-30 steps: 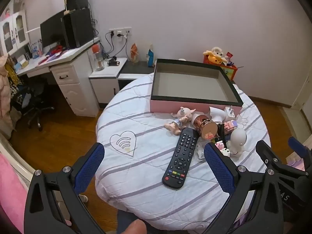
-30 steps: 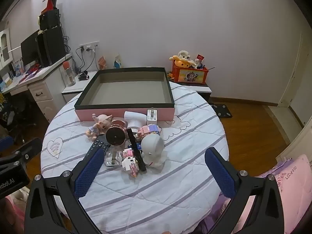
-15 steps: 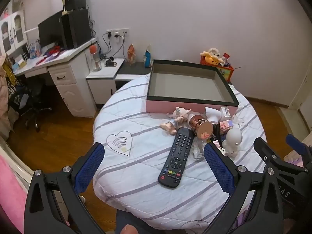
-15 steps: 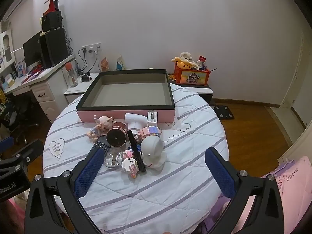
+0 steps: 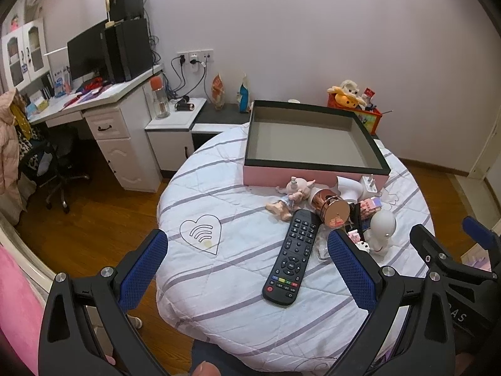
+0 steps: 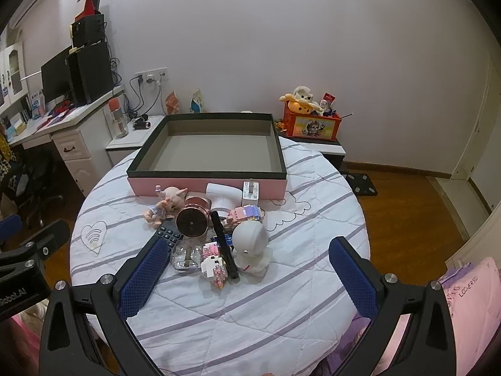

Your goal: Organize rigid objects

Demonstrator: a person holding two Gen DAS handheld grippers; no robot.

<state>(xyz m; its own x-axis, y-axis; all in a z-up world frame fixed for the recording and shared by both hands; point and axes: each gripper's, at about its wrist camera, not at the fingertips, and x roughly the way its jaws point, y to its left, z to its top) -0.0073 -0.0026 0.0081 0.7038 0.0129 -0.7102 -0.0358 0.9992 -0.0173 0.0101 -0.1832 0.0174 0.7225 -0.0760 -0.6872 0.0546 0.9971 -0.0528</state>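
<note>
Both the left gripper point(image 5: 247, 266) and the right gripper point(image 6: 247, 274) hover spread wide and holding nothing above the near edge of the round table point(image 6: 300, 285), where a black remote point(image 5: 292, 258) and a cluster of small toys point(image 6: 219, 228) lie just in front of the empty pink box point(image 6: 206, 185).
</note>
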